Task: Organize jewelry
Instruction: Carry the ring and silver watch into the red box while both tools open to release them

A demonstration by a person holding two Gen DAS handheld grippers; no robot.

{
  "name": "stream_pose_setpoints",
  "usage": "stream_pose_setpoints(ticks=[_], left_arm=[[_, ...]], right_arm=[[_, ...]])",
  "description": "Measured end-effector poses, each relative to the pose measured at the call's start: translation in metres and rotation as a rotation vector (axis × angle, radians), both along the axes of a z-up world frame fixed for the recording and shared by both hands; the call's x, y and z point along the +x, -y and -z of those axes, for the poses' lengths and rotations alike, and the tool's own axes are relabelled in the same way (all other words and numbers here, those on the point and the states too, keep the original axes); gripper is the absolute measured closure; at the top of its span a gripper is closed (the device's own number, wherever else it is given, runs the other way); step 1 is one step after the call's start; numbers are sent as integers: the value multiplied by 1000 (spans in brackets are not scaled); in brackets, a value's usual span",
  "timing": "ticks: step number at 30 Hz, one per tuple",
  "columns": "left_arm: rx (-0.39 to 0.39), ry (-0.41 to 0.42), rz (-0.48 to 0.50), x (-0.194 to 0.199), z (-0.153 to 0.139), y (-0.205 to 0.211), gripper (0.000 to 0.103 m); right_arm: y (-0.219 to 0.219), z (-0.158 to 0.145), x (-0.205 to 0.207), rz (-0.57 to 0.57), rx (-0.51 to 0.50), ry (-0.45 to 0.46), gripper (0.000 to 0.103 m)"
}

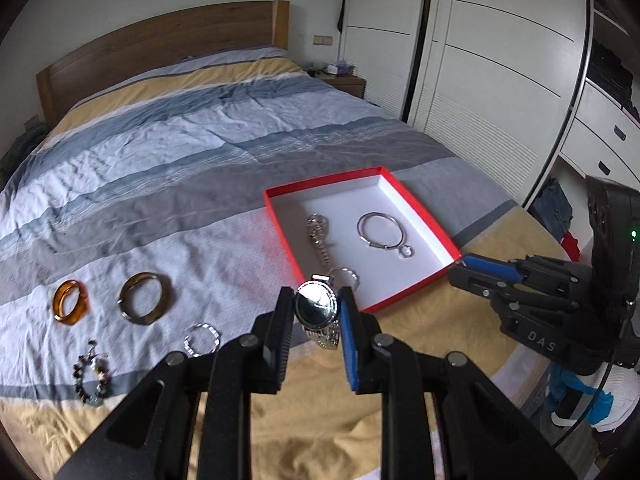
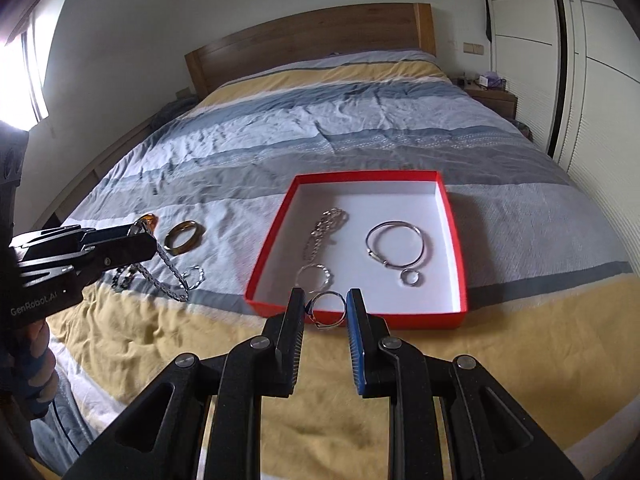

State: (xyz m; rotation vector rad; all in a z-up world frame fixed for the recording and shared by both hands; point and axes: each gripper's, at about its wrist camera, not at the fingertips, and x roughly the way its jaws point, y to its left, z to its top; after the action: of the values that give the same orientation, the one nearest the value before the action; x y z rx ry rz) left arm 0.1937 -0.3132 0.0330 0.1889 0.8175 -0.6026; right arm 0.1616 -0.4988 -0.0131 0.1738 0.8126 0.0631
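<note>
Watch (image 1: 316,309) gripped before box rim (image 1: 404,300).

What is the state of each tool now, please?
Left tool: closed on the silver wristwatch with a dark round dial.
Right tool: closed on a thin silver wire bangle.

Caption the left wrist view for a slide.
Left gripper holds a silver wristwatch near the red jewelry box on the bed.
</note>
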Motion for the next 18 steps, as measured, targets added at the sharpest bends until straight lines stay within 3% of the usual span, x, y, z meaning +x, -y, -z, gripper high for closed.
stream_pose_setpoints(ticks=[8,18], left_arm=[[24,-53,44,57,40,75,82],[86,-115,54,88,95,102,82]], right_arm=[[41,36,64,25,-16,-43,82],[61,82,128,-12,-32,-156,82]])
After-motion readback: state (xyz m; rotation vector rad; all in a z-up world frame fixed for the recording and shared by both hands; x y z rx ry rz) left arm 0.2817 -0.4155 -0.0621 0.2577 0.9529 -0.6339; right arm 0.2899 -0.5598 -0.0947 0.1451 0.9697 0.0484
